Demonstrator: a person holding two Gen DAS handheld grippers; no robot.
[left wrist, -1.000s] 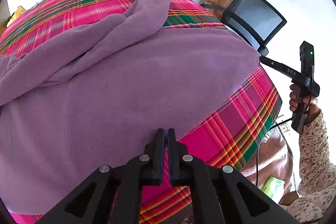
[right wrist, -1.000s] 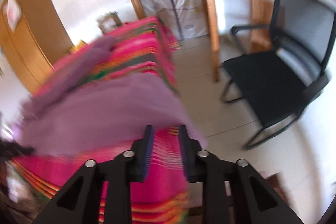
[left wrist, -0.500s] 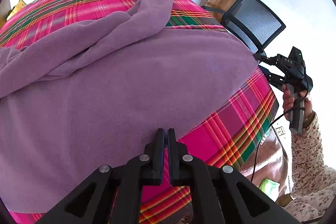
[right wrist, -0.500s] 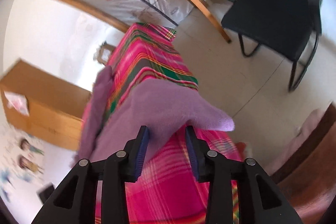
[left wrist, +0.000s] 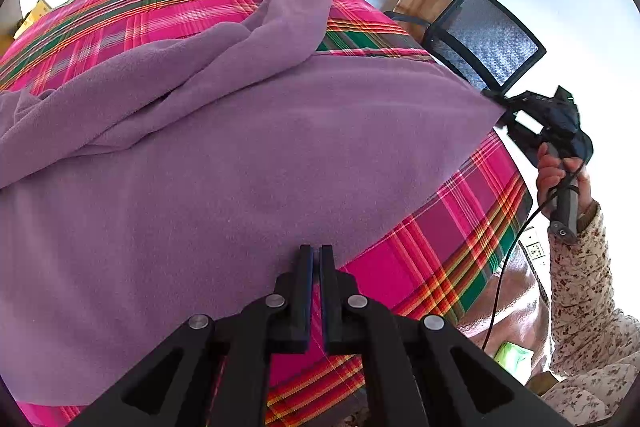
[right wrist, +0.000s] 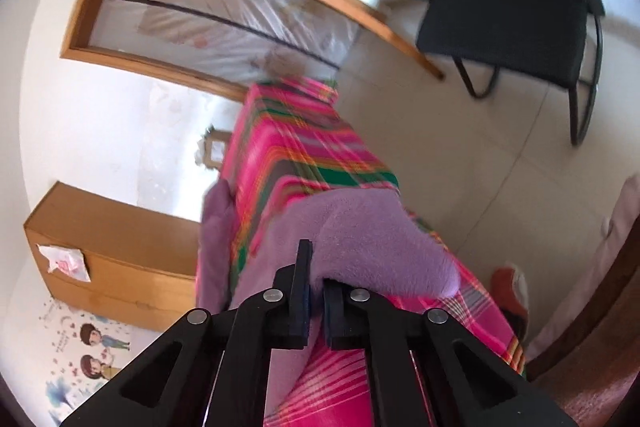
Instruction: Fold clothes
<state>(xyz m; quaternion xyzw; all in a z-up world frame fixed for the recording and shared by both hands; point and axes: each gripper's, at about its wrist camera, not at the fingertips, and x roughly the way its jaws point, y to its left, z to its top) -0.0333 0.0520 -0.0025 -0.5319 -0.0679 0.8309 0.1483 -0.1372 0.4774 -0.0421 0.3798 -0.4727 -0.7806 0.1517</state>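
Note:
A purple fleece garment (left wrist: 240,167) lies spread over a table covered by a pink plaid cloth (left wrist: 452,227), with one sleeve thrown up toward the far side. At the near hem, my left gripper (left wrist: 316,251) is shut on the garment's edge. My right gripper (right wrist: 318,267) is shut on the garment's right corner (right wrist: 360,239), which drapes over its right finger. In the left wrist view the right gripper (left wrist: 500,101) pinches that corner at the table's right edge, held by a hand (left wrist: 560,171).
A black mesh chair (left wrist: 488,39) stands just beyond the table's right corner, seen also as the chair (right wrist: 512,7) on the tiled floor. A wooden cabinet (right wrist: 112,255) is against the wall, and a door frame (right wrist: 168,67) stands behind the table.
The right gripper came in to the garment's right corner and shut on it; it was open before. The corner is now pulled taut. The left gripper has kept its place.

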